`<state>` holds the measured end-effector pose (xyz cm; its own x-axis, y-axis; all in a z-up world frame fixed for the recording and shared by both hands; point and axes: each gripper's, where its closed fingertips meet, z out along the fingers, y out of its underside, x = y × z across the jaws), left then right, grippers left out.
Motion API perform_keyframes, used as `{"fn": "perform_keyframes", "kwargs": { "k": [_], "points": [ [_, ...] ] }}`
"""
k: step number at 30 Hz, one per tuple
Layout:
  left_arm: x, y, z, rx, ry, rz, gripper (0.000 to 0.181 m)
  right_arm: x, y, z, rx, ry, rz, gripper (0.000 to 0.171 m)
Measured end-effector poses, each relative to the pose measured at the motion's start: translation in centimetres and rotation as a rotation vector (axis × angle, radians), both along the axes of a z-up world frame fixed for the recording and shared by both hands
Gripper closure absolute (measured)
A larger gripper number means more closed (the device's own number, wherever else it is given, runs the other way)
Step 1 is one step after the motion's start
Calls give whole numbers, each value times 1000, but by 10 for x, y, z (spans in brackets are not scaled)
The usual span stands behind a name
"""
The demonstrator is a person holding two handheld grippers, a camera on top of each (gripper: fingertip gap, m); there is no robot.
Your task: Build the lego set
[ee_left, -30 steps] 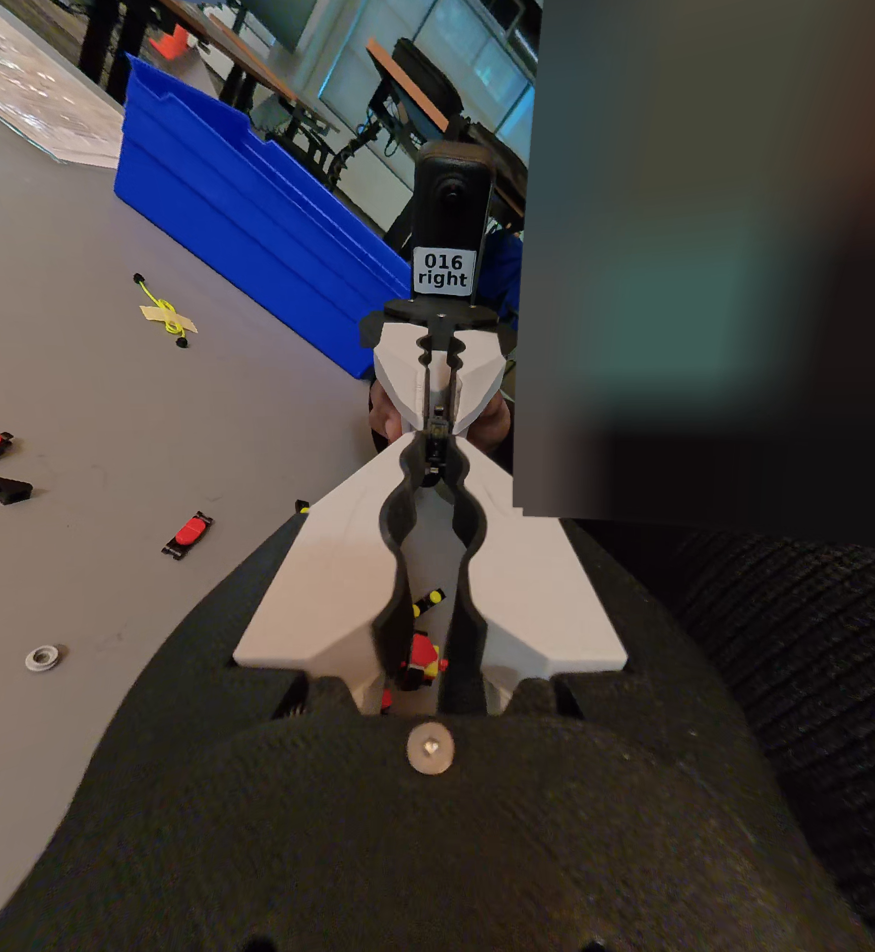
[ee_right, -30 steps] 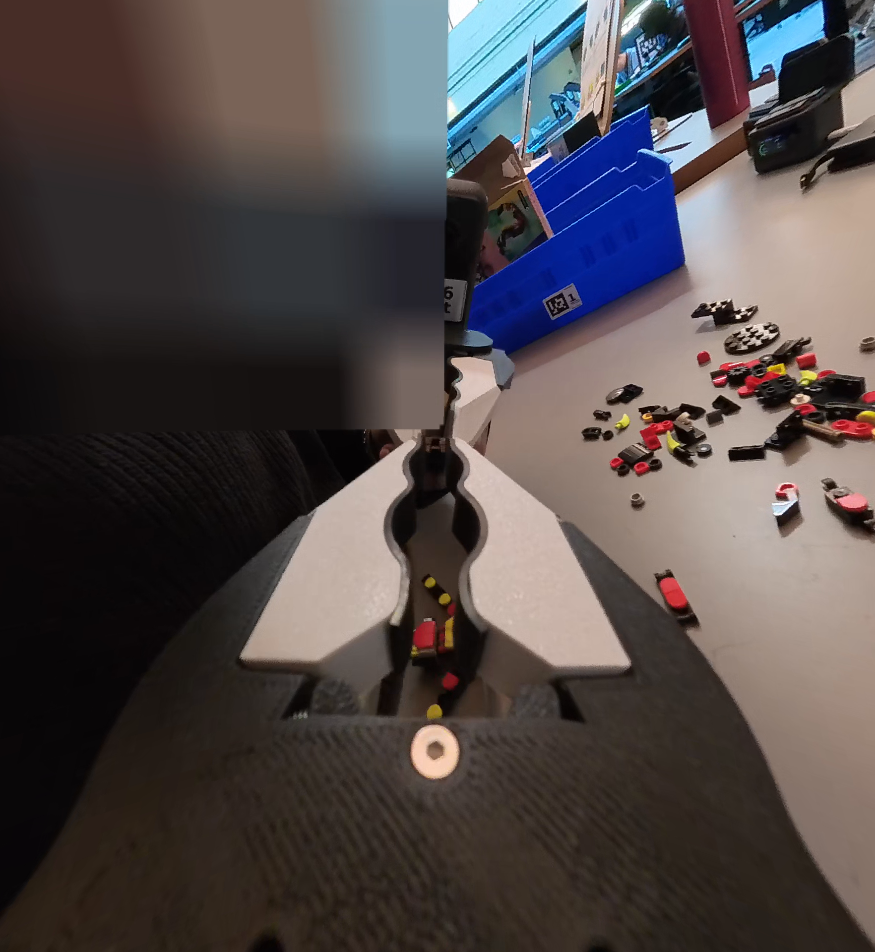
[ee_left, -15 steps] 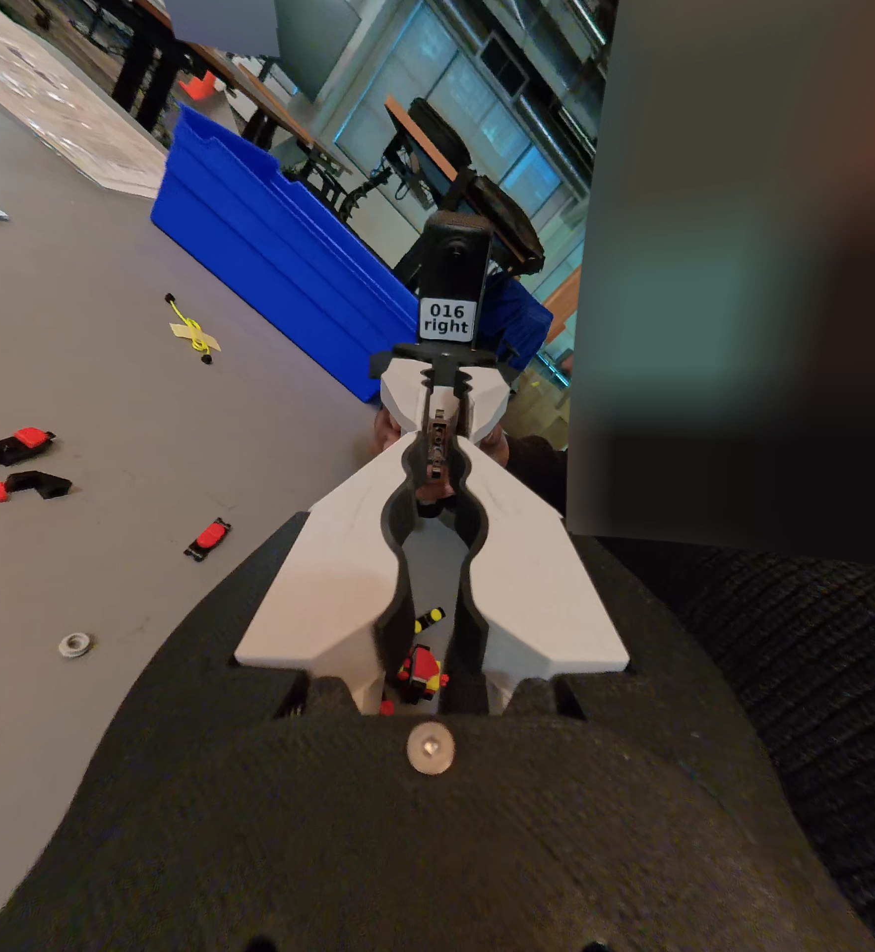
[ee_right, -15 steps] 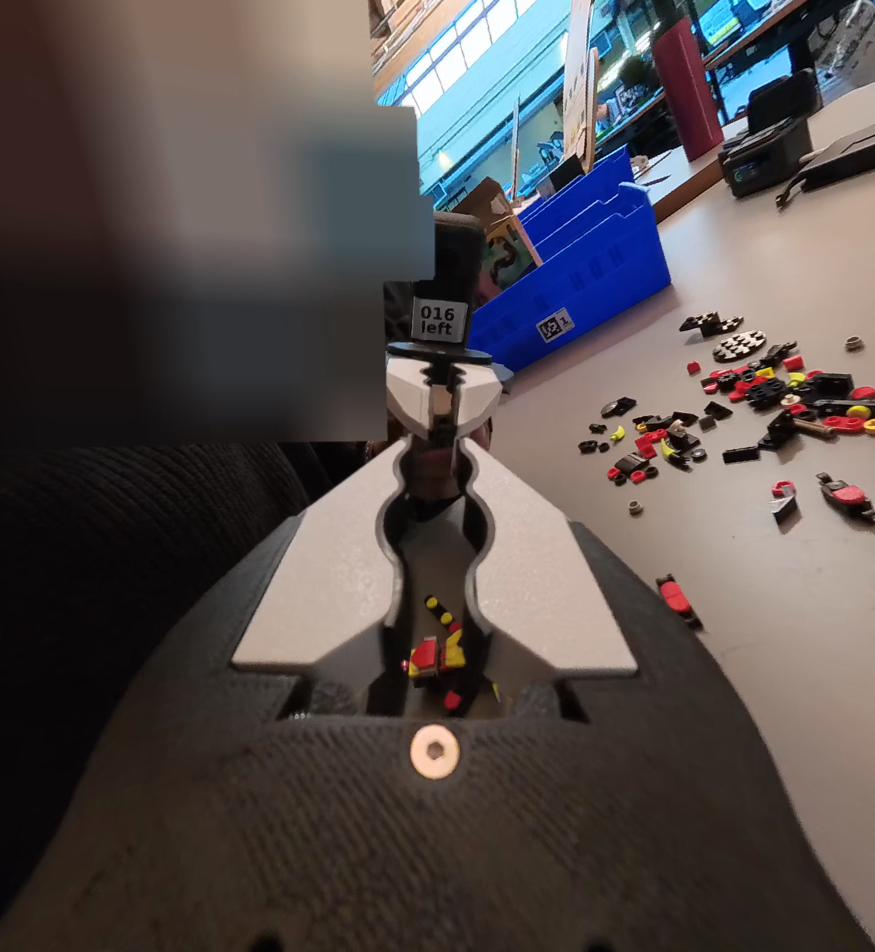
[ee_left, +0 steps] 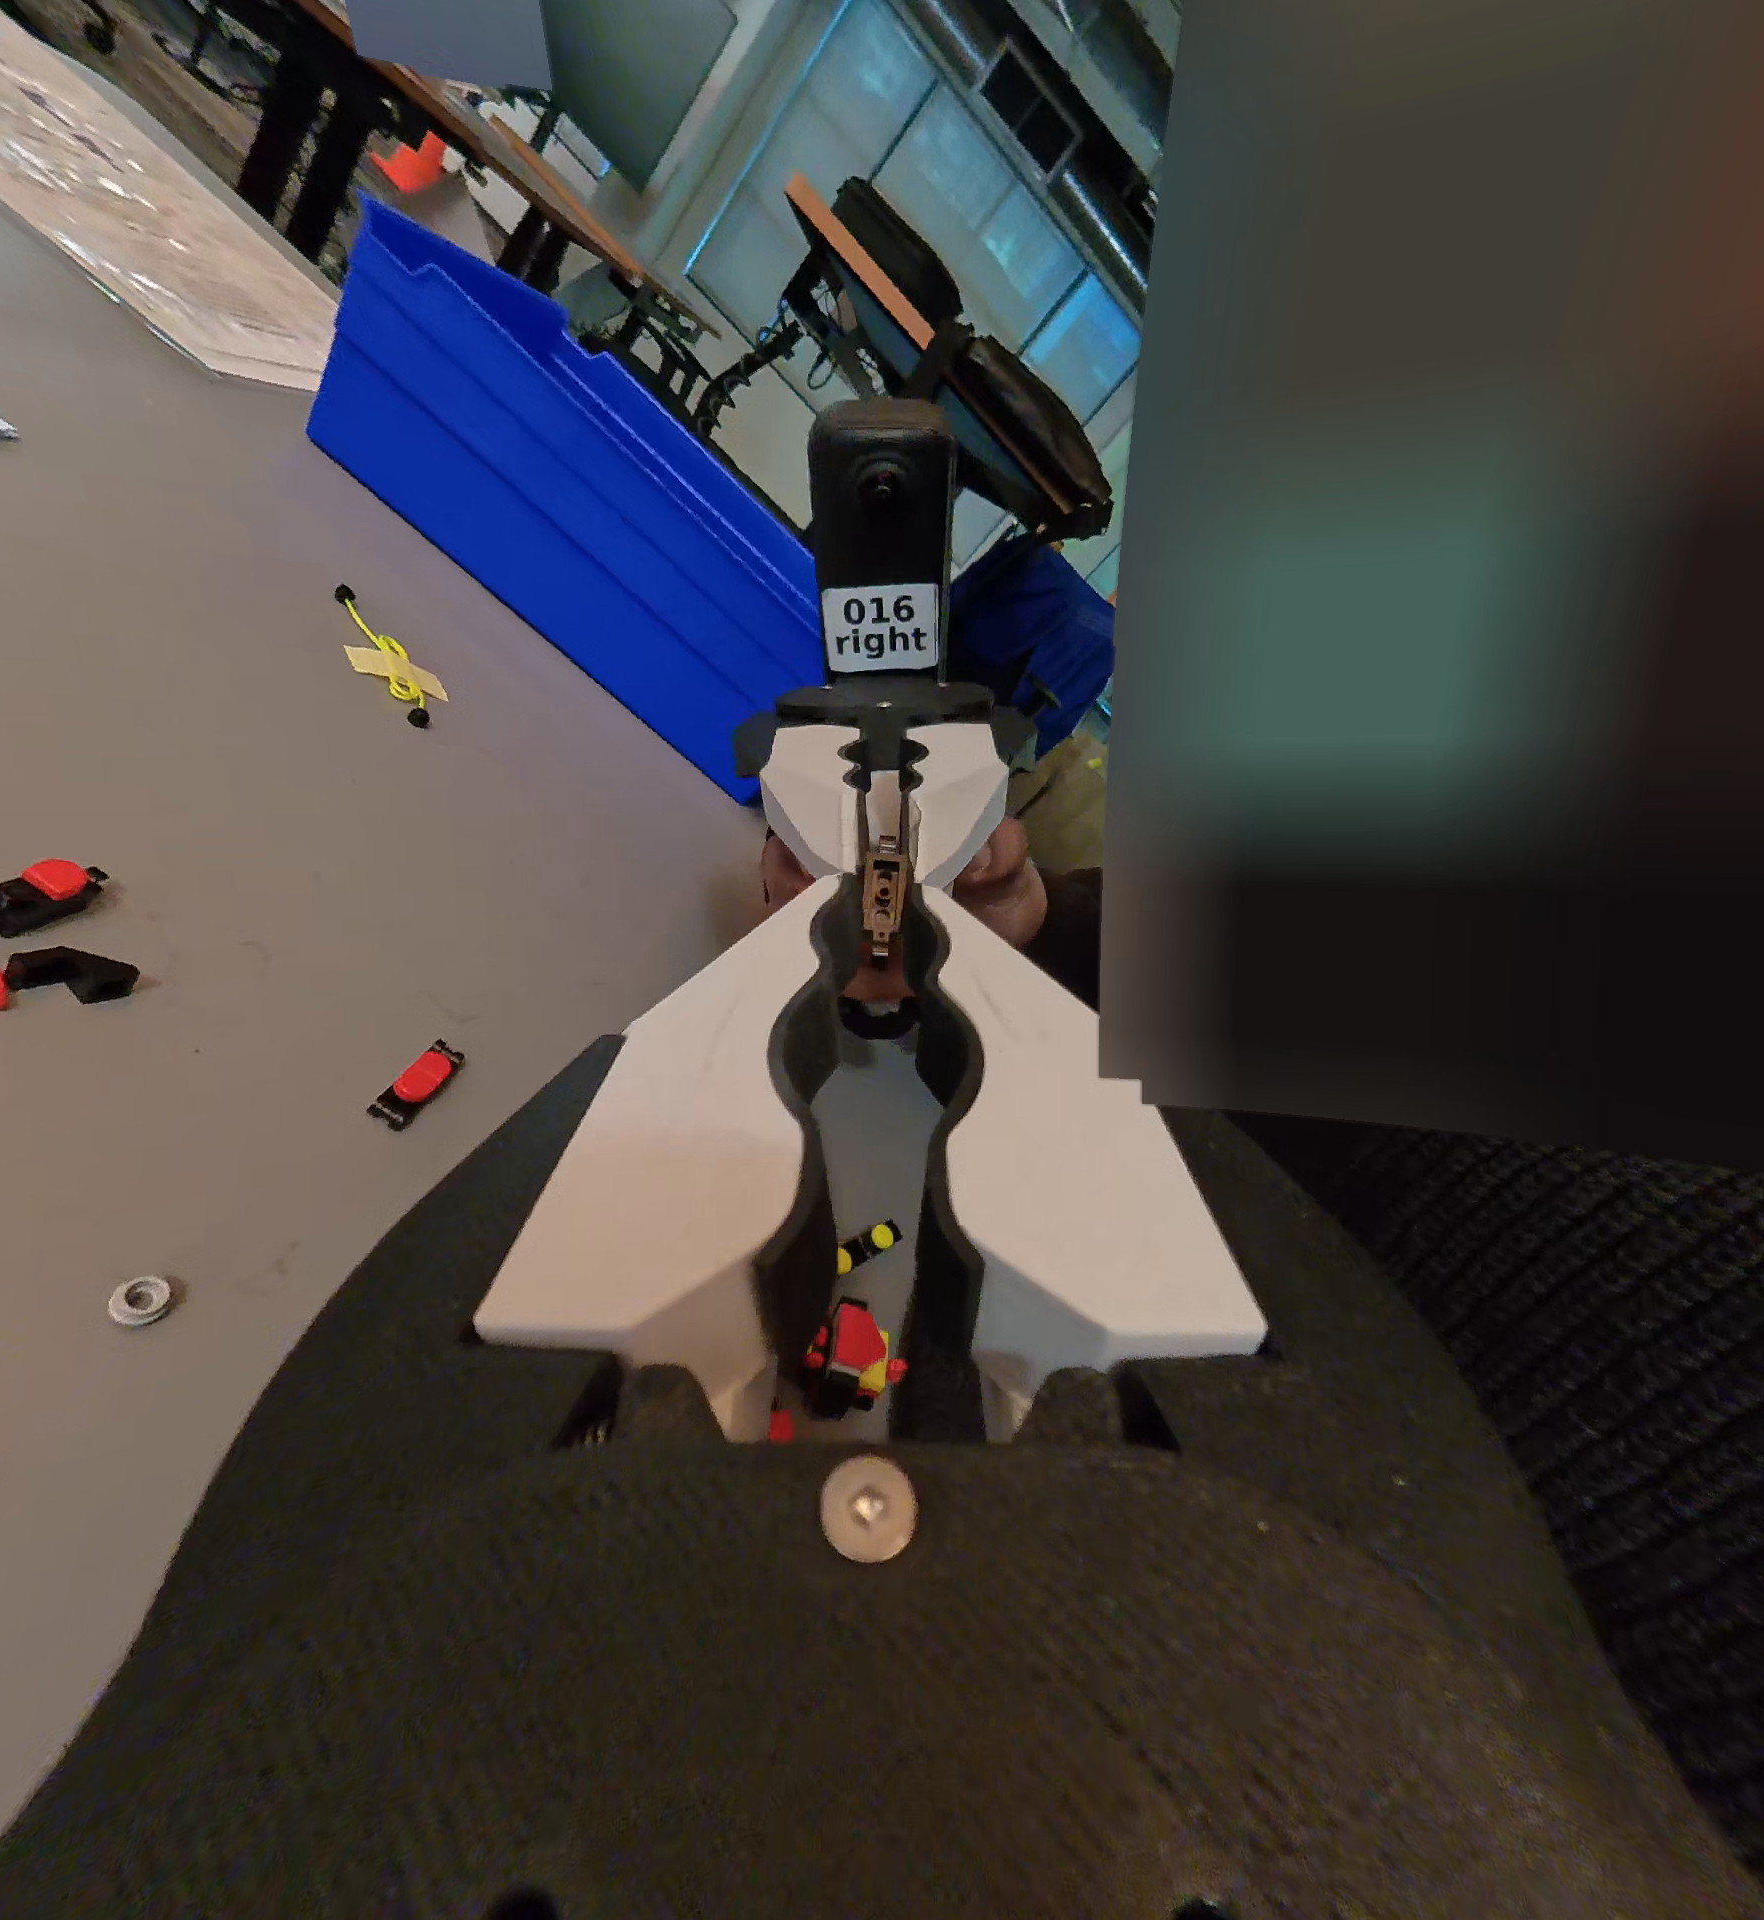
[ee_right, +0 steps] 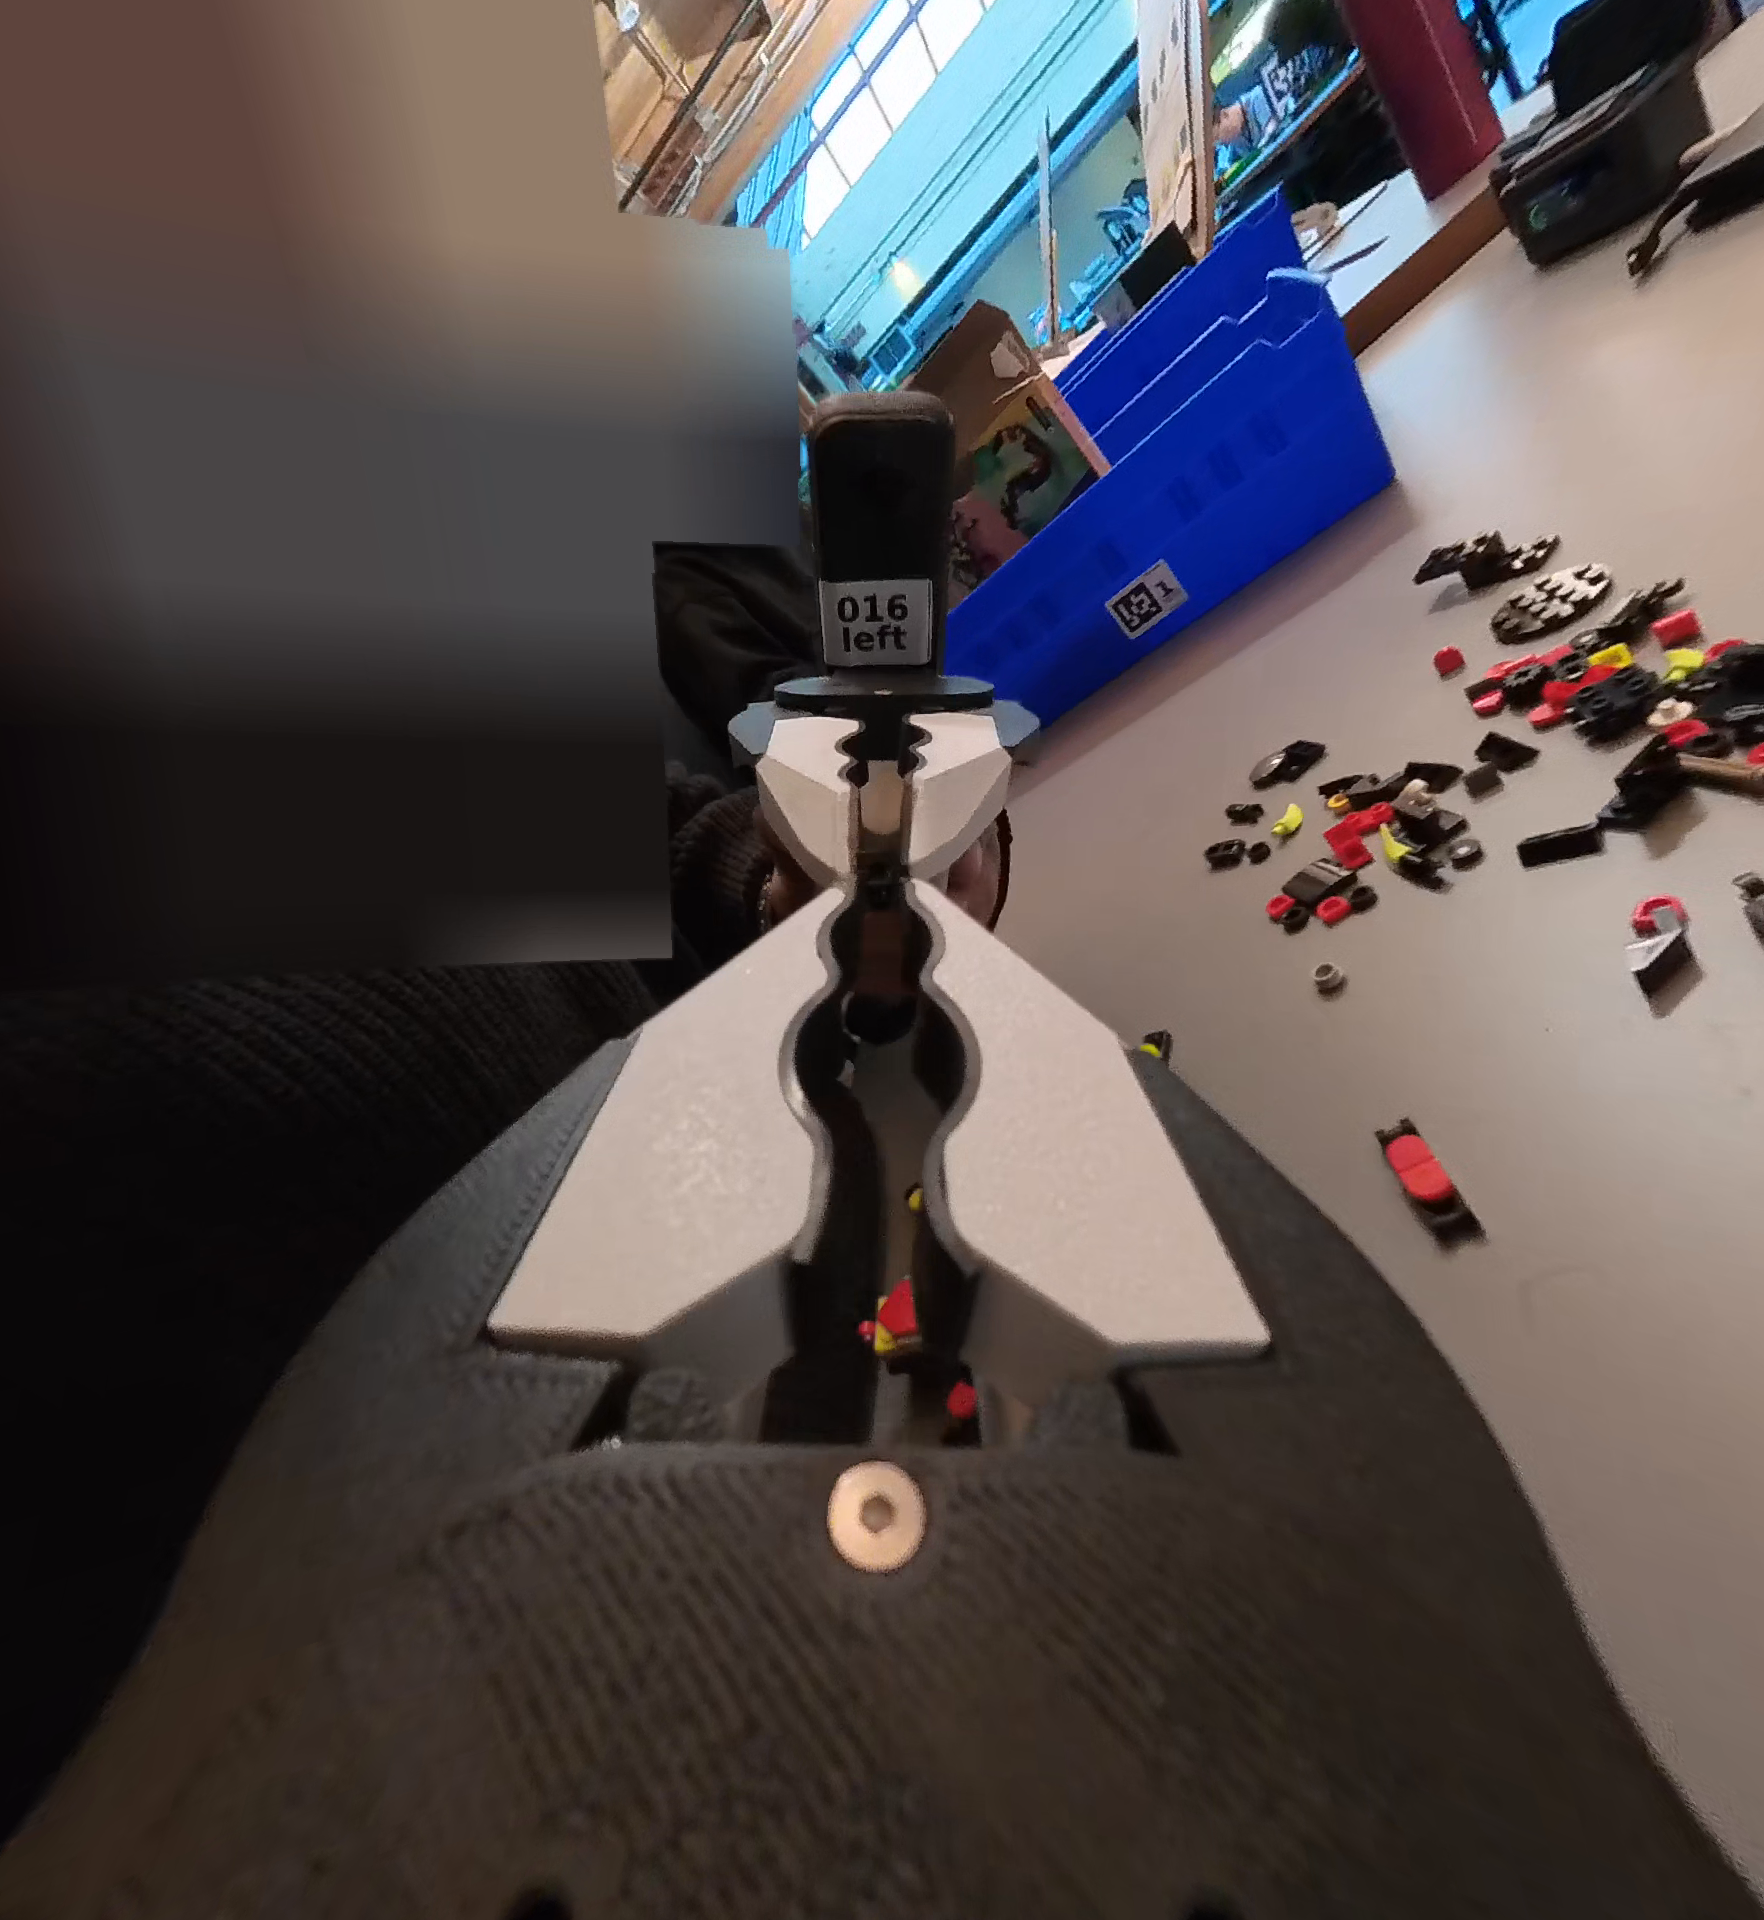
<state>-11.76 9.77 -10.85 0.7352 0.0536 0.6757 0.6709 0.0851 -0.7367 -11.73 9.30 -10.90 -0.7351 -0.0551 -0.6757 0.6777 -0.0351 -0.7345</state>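
My left gripper [ee_left: 883, 914] and right gripper [ee_right: 883, 883] are held above the table, pointing at each other tip to tip. Both are shut where they meet, on a small grey lego piece [ee_left: 883, 896], which looks dark in the right wrist view [ee_right: 880, 885]. I cannot tell whether it is one piece or two pressed together. The right gripper shows beyond the tips in the left wrist view [ee_left: 883, 800], and the left gripper in the right wrist view [ee_right: 883, 800]. Below, through the finger gap, a red, yellow and black lego build [ee_left: 852, 1351] sits on the table.
A heap of loose red, black and yellow pieces [ee_right: 1636, 707] lies on the grey table. Single pieces [ee_left: 419, 1083] [ee_left: 31, 894], a grey ring [ee_left: 142, 1299] and a taped yellow cord [ee_left: 395, 665] lie scattered. A blue bin [ee_left: 545, 499] stands behind. A dark sleeve [ee_left: 1584, 1403] is close by. My two grippers' fingertips are within a few centimetres of each other.
Both grippers have tilted upward and lined up squarely tip to tip. They stay shut on the small piece. The pieces on the table have not moved.
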Motion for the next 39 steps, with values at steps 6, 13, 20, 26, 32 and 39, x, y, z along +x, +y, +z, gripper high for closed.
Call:
{"fn": "perform_keyframes", "kwargs": {
  "k": [6,13,20,26,32,39],
  "points": [
    [-8,-9,-7,-32,-19,73,176,-22,17,-11,142,92,-131,171],
    [-24,-9,-24,60,-370,37,177,-18,10,-7,182,441,-211,136],
    [6,6,-29,89,-555,-213,176,1,4,-17,226,548,-94,135],
    [21,6,-35,87,-670,-331,176,24,7,-16,191,620,30,156],
    [32,9,-34,81,-686,-385,176,31,4,-24,218,629,81,162],
    [33,10,-31,109,-717,-399,177,32,5,-23,213,632,90,166]
  ]
}}
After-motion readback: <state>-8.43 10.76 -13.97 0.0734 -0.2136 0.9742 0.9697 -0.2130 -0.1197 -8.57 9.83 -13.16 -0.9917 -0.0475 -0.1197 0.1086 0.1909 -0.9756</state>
